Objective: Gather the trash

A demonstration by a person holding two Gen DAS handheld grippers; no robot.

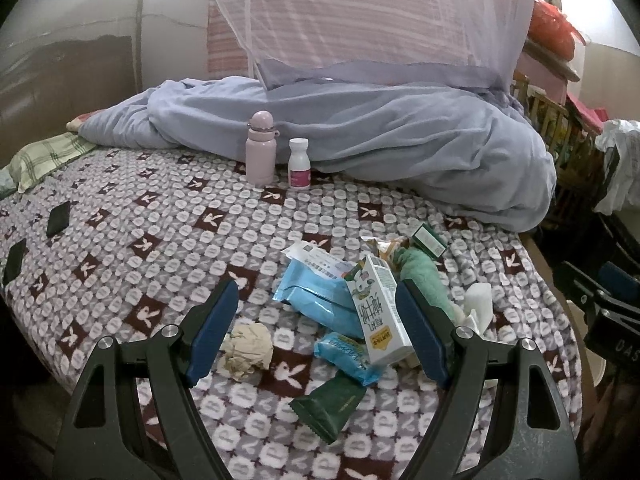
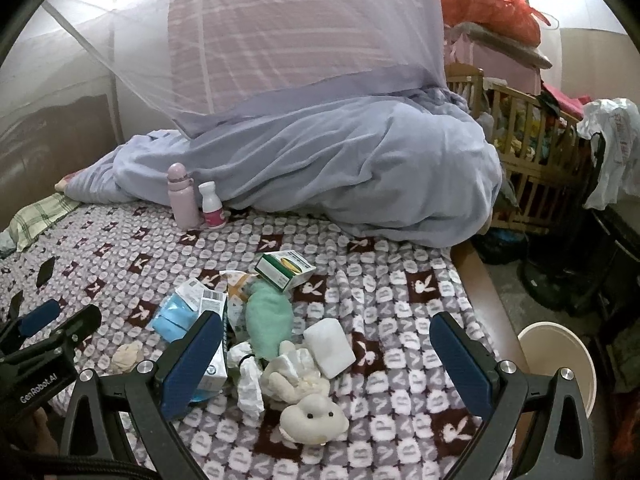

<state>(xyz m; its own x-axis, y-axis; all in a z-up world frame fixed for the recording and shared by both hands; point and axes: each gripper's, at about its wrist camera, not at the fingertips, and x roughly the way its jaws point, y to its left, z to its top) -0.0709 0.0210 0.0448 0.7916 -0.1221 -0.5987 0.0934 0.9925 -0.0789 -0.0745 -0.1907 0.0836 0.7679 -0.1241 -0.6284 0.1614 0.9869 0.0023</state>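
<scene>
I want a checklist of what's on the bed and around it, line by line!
Surface: patterned bed blanket.
Job's things: milk carton, blue wrappers, crumpled paper, green wrapper, tissues.
Clutter: pink bottle, white pill bottle, plush toy, green box.
Grippers: left tool open over the carton; right tool open.
Cables: nothing seen.
Surroundings: mosquito net, wooden crib, cream bin.

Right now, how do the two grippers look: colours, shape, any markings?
Both the left gripper and right gripper have black forked frames, silver round bolts and blue textured pads. The left gripper's body reads "GenRobot.AI" in white.
</scene>
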